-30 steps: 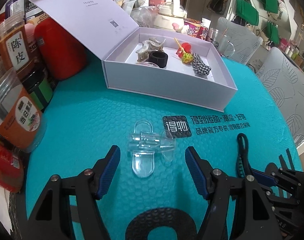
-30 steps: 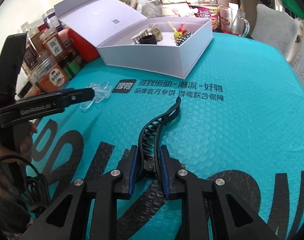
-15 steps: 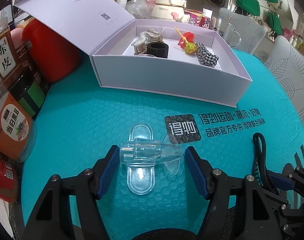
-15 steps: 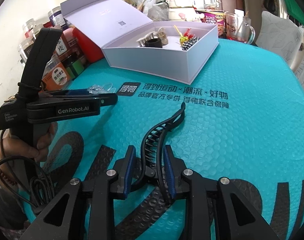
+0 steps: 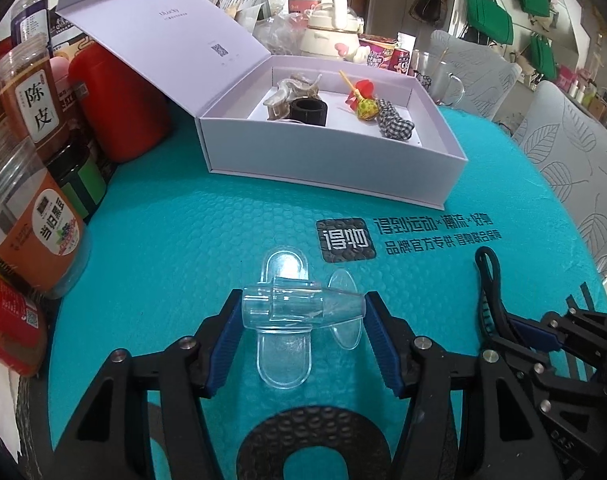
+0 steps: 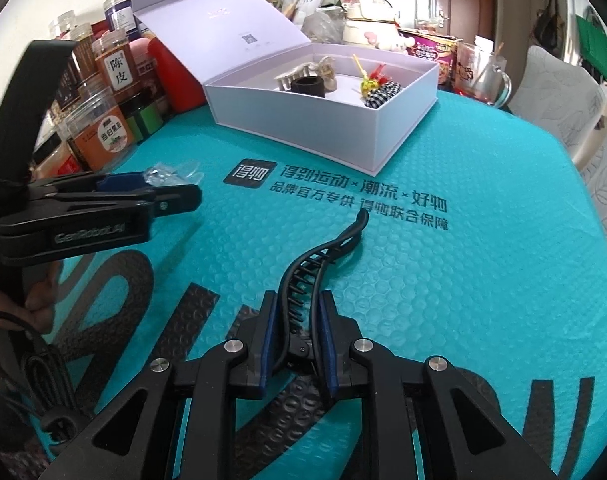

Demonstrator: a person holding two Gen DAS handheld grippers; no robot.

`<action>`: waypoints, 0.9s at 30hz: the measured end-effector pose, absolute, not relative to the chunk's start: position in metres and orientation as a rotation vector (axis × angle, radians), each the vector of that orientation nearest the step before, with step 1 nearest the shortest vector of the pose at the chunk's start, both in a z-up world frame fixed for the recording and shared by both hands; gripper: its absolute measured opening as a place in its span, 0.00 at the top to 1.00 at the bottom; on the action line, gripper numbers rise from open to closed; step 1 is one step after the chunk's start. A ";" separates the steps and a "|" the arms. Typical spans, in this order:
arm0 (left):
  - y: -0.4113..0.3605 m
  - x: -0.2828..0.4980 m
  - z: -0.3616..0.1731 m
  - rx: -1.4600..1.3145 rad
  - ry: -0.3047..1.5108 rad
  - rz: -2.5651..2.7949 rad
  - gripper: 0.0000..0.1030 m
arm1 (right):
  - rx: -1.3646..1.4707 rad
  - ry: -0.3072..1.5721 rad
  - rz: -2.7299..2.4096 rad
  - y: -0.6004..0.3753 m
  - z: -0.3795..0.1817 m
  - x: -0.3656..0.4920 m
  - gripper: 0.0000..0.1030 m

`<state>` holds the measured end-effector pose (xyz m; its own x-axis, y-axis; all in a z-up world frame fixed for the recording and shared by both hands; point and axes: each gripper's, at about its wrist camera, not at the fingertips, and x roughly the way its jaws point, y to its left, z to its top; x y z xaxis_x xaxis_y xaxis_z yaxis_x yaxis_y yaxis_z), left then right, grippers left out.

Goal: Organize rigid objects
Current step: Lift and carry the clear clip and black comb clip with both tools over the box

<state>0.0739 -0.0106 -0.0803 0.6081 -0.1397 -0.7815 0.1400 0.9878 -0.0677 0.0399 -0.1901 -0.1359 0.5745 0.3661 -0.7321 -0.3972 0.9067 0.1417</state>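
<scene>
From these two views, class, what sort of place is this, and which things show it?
Probably a home dining table: a cream kettle, a clear glass mug and labelled food jars crowd its edge, and grey leaf-patterned chairs stand beside it.

Left gripper has closed in from a wide-open stance a second ago; its blue pads now touch both ends of the clear plastic hair clip. Clip sits nearer the camera. In the right wrist view, left gripper has advanced and risen.
</scene>
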 end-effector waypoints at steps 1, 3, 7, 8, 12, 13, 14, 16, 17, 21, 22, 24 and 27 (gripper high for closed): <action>-0.010 0.072 -0.078 -0.005 0.899 -0.166 0.43 | -0.047 0.848 0.438 -0.190 -0.136 0.040 0.81; -0.009 0.069 -0.076 -0.016 0.900 -0.184 0.43 | -0.059 0.853 0.420 -0.191 -0.135 0.040 0.81; -0.008 0.065 -0.074 -0.025 0.893 -0.184 0.43 | -0.059 0.866 0.408 -0.194 -0.133 0.041 0.81; -0.008 0.064 -0.073 -0.029 0.893 -0.186 0.43 | -0.057 0.867 0.405 -0.195 -0.133 0.041 0.81; -0.006 0.058 -0.071 -0.034 0.888 -0.187 0.43 | -0.051 0.869 0.401 -0.197 -0.131 0.040 0.81; -0.006 0.057 -0.071 -0.035 0.886 -0.186 0.43 | -0.054 0.867 0.400 -0.196 -0.130 0.040 0.81; -0.006 0.056 -0.070 -0.036 0.885 -0.188 0.43 | -0.057 0.863 0.401 -0.196 -0.129 0.039 0.81; -0.006 0.053 -0.069 -0.034 0.883 -0.188 0.43 | -0.058 0.855 0.410 -0.195 -0.127 0.037 0.81; -0.007 0.052 -0.068 -0.031 0.883 -0.186 0.43 | -0.059 0.852 0.414 -0.194 -0.126 0.036 0.81; -0.007 0.047 -0.064 -0.030 0.874 -0.180 0.43 | -0.062 0.838 0.432 -0.192 -0.121 0.033 0.81; -0.007 0.046 -0.062 -0.030 0.870 -0.178 0.43 | -0.062 0.836 0.436 -0.192 -0.120 0.033 0.81; -0.007 0.044 -0.058 -0.030 0.861 -0.175 0.43 | -0.062 0.831 0.445 -0.191 -0.117 0.032 0.81; -0.007 0.041 -0.050 -0.023 0.848 -0.176 0.43 | -0.063 0.822 0.454 -0.191 -0.112 0.031 0.81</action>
